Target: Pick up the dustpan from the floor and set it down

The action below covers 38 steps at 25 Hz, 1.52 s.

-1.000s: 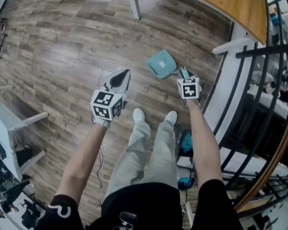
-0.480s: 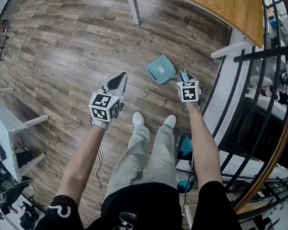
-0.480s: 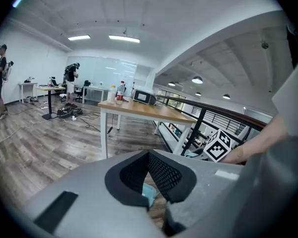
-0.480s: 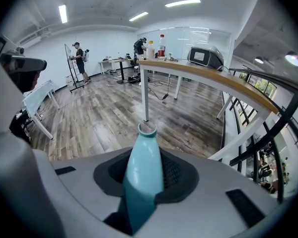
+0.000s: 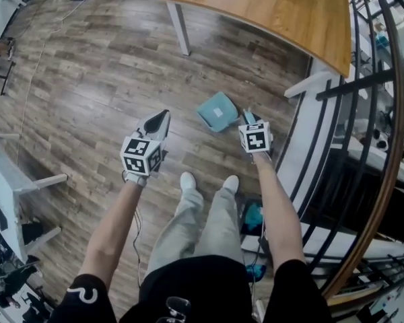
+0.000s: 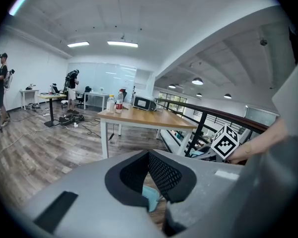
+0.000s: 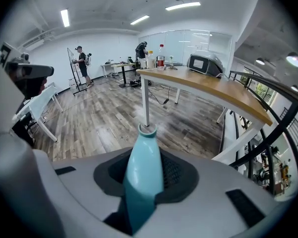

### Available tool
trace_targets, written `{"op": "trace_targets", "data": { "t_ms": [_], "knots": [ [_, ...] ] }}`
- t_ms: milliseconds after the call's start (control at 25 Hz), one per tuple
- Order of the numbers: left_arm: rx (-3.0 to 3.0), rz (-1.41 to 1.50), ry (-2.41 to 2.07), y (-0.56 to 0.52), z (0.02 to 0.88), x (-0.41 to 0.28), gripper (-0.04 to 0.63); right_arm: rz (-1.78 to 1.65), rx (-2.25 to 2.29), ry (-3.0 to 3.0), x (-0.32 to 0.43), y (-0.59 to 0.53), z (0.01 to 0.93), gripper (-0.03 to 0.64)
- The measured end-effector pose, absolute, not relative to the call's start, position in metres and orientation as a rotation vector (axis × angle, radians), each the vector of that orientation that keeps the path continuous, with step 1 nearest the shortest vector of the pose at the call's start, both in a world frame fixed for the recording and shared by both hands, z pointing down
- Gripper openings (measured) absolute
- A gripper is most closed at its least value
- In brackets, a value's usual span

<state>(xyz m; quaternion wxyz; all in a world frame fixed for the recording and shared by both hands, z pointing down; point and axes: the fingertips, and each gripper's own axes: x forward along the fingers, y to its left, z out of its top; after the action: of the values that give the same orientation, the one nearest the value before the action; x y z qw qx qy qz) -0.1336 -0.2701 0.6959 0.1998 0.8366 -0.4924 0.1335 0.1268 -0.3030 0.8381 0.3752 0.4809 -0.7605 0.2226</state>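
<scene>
Now that the right gripper (image 5: pixel 248 117), clamped on the handle (image 7: pixel 144 172) of the teal dustpan (image 5: pixel 217 112), has raised it off the floor (image 5: pixel 108 79), pickup looks done; the left gripper (image 5: pixel 160 118) has its jaws together, empty.

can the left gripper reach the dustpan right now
Probably yes. The dustpan is held by its handle in the right gripper, and only bare floor shows between it and the left gripper, whose jaws are together and would need opening.

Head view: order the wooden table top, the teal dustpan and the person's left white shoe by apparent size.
Largest: the light wooden table top, by far.
Next: the teal plastic dustpan.
Smallest: the white left shoe.
</scene>
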Motion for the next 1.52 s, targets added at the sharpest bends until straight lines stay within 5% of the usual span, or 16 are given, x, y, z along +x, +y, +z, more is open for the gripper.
{"op": "trace_targets", "data": {
  "t_ms": [1000,1520],
  "knots": [
    [2.392,0.197,-1.489,-0.255,0.482,-0.074,-0.002,0.469,1.299,-2.123,0.185,-0.3,0.533,0.089],
    [2.42,0.137,-1.501,-0.256,0.435,-0.062,-0.002,0.4,1.362,-2.173,0.191,-0.298,0.451,0.089]
  ]
}}
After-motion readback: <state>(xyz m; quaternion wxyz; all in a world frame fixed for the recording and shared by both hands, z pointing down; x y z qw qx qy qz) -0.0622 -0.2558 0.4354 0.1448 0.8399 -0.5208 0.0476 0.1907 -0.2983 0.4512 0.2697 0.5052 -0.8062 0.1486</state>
